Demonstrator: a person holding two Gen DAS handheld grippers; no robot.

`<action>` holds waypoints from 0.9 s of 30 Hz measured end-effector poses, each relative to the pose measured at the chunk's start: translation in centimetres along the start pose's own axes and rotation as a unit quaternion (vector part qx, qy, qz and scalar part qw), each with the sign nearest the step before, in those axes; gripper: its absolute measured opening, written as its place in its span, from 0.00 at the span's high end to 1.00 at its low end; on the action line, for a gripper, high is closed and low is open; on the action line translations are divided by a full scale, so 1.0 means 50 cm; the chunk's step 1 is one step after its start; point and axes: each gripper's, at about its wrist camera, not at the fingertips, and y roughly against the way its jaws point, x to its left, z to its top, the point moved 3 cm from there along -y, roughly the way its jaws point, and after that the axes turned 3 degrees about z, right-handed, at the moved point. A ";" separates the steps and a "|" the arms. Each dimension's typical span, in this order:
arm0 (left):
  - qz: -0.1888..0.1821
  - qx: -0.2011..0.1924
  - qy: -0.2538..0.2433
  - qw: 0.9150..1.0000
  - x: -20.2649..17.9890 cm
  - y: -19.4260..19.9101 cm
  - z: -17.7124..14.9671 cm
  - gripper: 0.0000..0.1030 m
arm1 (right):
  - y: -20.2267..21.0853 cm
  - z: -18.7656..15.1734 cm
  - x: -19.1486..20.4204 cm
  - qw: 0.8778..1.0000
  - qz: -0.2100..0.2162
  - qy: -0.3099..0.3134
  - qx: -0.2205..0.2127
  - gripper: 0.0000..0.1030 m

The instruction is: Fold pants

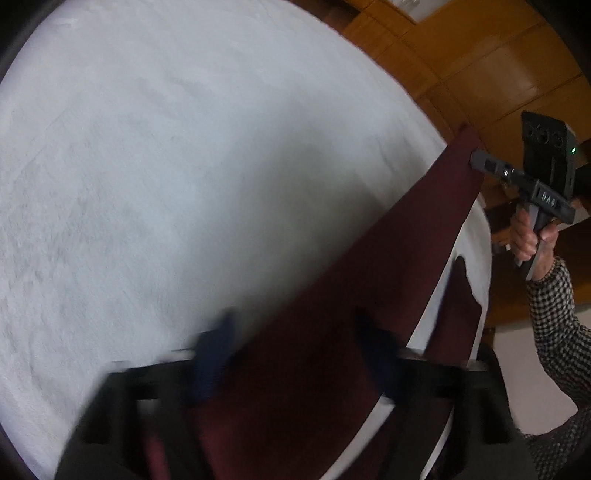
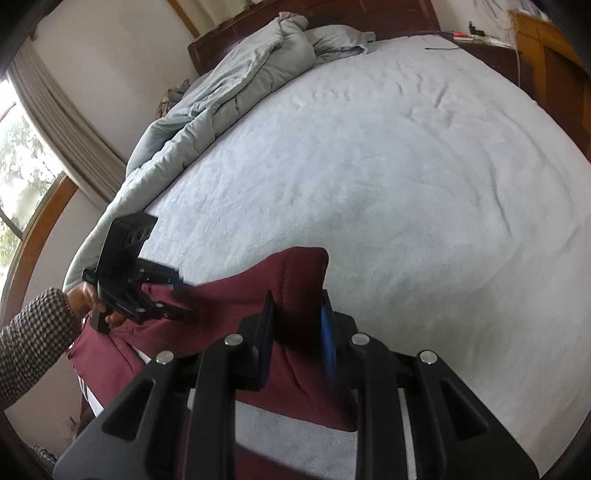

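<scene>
The maroon pants (image 1: 369, 295) hang stretched between my two grippers above the pale grey bed (image 1: 166, 166). My left gripper (image 1: 295, 347) is shut on one end of the pants; its blue pads are blurred. In the left wrist view my right gripper (image 1: 476, 160) pinches the far corner of the cloth. In the right wrist view my right gripper (image 2: 295, 325) is shut on the maroon pants (image 2: 258, 291), near a stitched edge. My left gripper (image 2: 181, 299) holds the other end at the left. A white stripe shows low on the cloth.
A rumpled grey duvet (image 2: 221, 92) lies along the far left side of the bed (image 2: 406, 184). A dark wooden headboard (image 2: 332, 14) stands behind it. A wooden nightstand (image 2: 546, 44) stands at the far right, and a window with curtain (image 2: 48, 122) is at the left. Wooden floor (image 1: 480, 55) shows beyond the bed.
</scene>
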 end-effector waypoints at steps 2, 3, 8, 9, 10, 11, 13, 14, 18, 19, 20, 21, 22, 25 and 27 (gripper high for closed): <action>0.014 -0.003 0.011 1.000 0.000 0.013 -0.015 0.76 | 0.005 -0.006 0.000 1.000 0.000 -0.008 -0.005 0.79; 0.022 -0.015 0.013 1.000 -0.002 0.023 -0.018 0.79 | 0.009 -0.010 0.003 1.000 -0.002 -0.010 -0.007 0.79; 0.091 -0.093 0.012 0.991 -0.090 0.119 -0.067 0.83 | 0.057 -0.046 0.027 0.999 -0.018 -0.007 -0.035 0.79; 0.117 -0.105 -0.002 0.988 -0.129 0.138 -0.094 0.83 | 0.072 -0.057 0.035 0.999 -0.020 -0.002 -0.043 0.79; 0.133 -0.110 -0.013 0.985 -0.160 0.145 -0.113 0.83 | 0.082 -0.066 0.042 0.999 -0.023 0.003 -0.047 0.79; 0.151 -0.113 -0.022 0.982 -0.200 0.149 -0.144 0.83 | 0.098 -0.088 0.054 0.998 -0.031 0.015 -0.052 0.79; 0.171 -0.110 -0.031 0.979 -0.235 0.155 -0.179 0.83 | 0.118 -0.130 0.073 0.997 -0.042 0.032 -0.054 0.79; 0.175 -0.112 -0.034 0.978 -0.265 0.142 -0.199 0.83 | 0.125 -0.148 0.079 0.997 -0.048 0.038 -0.055 0.79; 0.183 -0.099 -0.028 0.978 -0.317 0.091 -0.293 0.83 | 0.136 -0.256 0.088 0.996 -0.071 0.043 -0.036 0.75; 0.183 -0.090 -0.024 0.979 -0.318 0.071 -0.310 0.83 | 0.133 -0.283 0.087 0.996 -0.073 0.038 -0.026 0.73; 0.186 -0.082 -0.021 0.979 -0.318 0.052 -0.326 0.83 | 0.129 -0.317 0.083 0.997 -0.076 0.026 -0.010 0.68; 0.190 -0.074 -0.020 0.979 -0.315 0.026 -0.346 0.83 | 0.127 -0.344 0.081 0.997 -0.079 0.015 0.000 0.58; 0.193 -0.073 -0.017 0.978 -0.317 0.009 -0.360 0.83 | 0.127 -0.376 0.076 0.997 -0.081 -0.003 0.010 0.54; 0.190 -0.089 0.010 0.978 -0.304 -0.019 -0.383 0.83 | 0.136 -0.434 0.076 0.996 -0.070 -0.052 0.032 0.47; 0.185 -0.101 0.028 0.977 -0.292 -0.020 -0.387 0.82 | 0.154 -0.461 0.081 0.994 -0.057 -0.090 0.027 0.35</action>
